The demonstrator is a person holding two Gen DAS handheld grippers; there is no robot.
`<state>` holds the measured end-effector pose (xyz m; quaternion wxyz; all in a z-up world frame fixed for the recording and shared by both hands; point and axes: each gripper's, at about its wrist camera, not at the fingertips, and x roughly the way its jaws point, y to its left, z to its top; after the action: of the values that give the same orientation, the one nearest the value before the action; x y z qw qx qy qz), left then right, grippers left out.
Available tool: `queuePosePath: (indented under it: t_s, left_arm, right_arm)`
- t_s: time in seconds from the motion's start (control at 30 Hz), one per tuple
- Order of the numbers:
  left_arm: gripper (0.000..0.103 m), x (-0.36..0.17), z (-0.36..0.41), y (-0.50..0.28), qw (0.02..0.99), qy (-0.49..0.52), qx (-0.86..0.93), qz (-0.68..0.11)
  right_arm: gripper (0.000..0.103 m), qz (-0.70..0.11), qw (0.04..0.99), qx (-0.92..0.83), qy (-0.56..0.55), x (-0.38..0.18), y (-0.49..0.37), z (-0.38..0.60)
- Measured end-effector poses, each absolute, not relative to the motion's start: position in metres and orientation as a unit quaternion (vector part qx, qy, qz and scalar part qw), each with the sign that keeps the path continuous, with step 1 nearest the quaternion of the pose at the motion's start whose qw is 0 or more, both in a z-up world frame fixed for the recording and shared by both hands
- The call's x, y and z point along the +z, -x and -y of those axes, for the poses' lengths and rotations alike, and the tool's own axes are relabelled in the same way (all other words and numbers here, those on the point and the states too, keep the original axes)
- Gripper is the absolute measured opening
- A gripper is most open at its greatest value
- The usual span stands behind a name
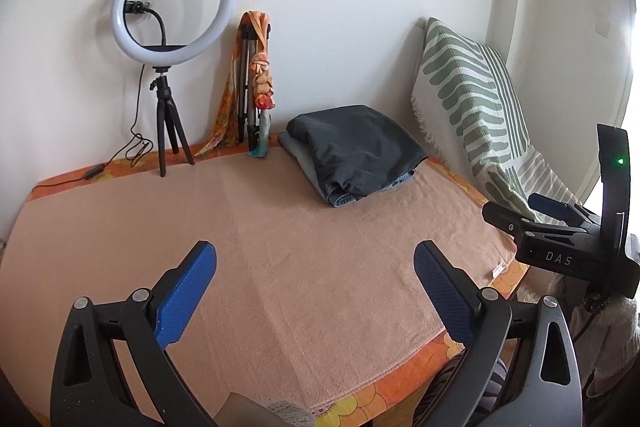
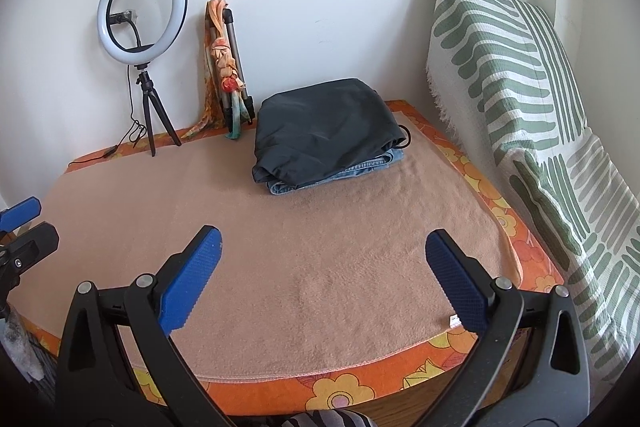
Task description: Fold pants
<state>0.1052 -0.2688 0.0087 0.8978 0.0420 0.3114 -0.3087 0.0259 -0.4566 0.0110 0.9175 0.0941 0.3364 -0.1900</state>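
Folded dark grey pants [image 1: 354,147] [image 2: 324,127] lie on top of folded blue jeans [image 2: 344,173] at the far side of the peach blanket [image 1: 280,247] [image 2: 300,247]. My left gripper [image 1: 314,263] hovers over the near part of the blanket, jaws wide open, nothing between the blue pads. My right gripper [image 2: 322,251] also stands wide open and empty, well short of the pile. In the left wrist view, the right gripper [image 1: 532,211] shows at the right edge. The left gripper's blue fingertip [image 2: 20,213] pokes in at the left edge of the right wrist view.
A ring light on a small tripod [image 1: 172,27] [image 2: 142,15] stands at the back left with its cable. A folded tripod with an orange scarf [image 1: 256,79] [image 2: 226,67] leans on the wall. A green-striped throw [image 1: 472,99] [image 2: 520,87] covers the right side. An orange flowered cloth [image 2: 340,387] edges the table.
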Motion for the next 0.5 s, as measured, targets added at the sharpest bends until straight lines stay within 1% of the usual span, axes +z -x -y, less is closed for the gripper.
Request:
queuePosePath:
  t_s: [0.27, 0.5]
  left_arm:
    - [0.099, 0.0124, 0.2676, -0.1021, 0.898, -0.04, -0.312, -0.309]
    - [0.099, 0.0157, 0.2669, -0.1003, 0.894, -0.038, -0.322, -0.31]
  right_arm:
    - [0.103, -0.33, 0.921, -0.189, -0.081, 0.0167, -0.0254, 0.4502]
    - [0.103, -0.331, 0.921, -0.185, -0.09, 0.0166, -0.026, 0.4531]
